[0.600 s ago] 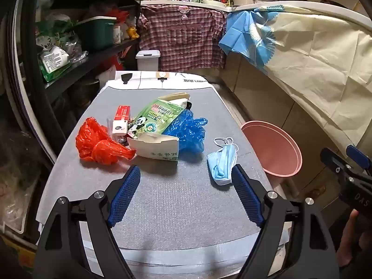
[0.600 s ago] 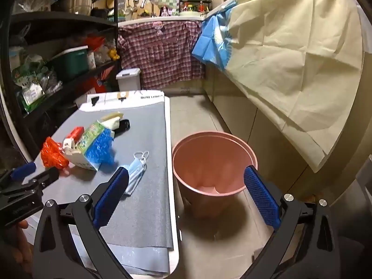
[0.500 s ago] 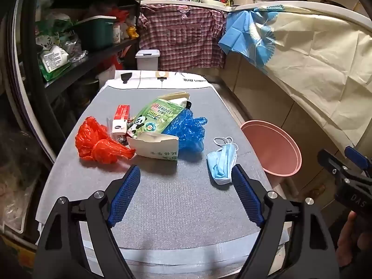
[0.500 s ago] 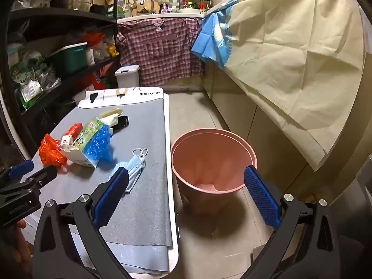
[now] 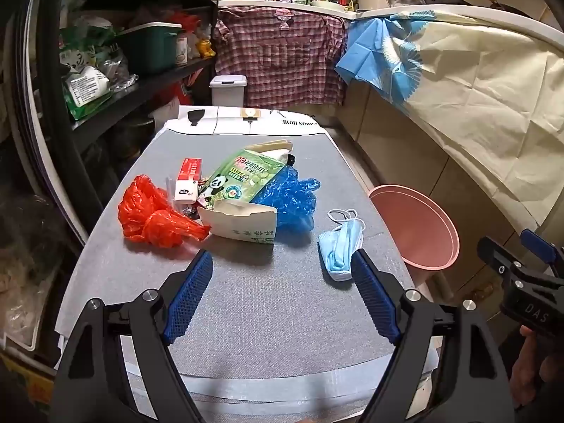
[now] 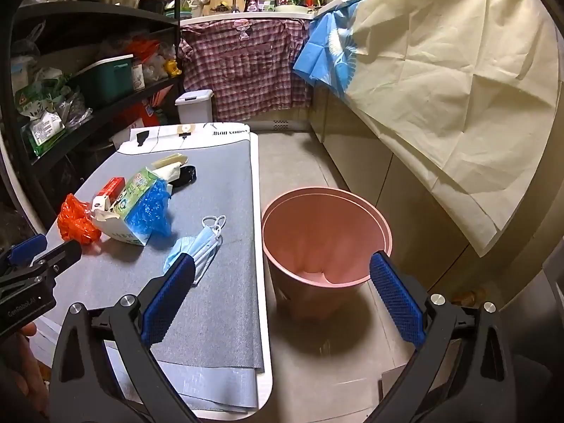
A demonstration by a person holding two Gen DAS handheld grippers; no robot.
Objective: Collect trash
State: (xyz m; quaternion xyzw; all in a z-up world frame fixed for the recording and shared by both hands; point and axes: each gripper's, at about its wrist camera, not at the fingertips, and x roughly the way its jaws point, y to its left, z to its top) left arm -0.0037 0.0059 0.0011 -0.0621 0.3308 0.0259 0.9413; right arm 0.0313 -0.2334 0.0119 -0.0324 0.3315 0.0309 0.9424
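Note:
Trash lies on a grey table [image 5: 268, 317]: a red plastic bag [image 5: 155, 216], a red-and-white box [image 5: 188, 178], a green panda wrapper [image 5: 239, 179], a white carton [image 5: 243, 225], a blue plastic bag [image 5: 289, 194] and a blue face mask [image 5: 340, 248]. My left gripper [image 5: 282, 264] is open and empty above the table's near part, its right pad [image 5: 373, 296] beside the mask. A pink bin [image 6: 324, 243] stands on the floor right of the table. My right gripper [image 6: 282, 271] is open and empty, in front of the bin; the mask [image 6: 199, 250] lies by its left pad.
Black shelves [image 5: 105, 81] packed with goods run along the left. A plaid cloth [image 5: 282, 60] and a small white bin [image 5: 227, 88] are at the far end. A cream sheet [image 6: 440, 88] covers the counter on the right. The floor [image 6: 292, 155] runs between table and cabinets.
The right gripper has shifted slightly left and forward, so the bin sits more centred between its pads. The left gripper has barely moved. The trash has not moved.

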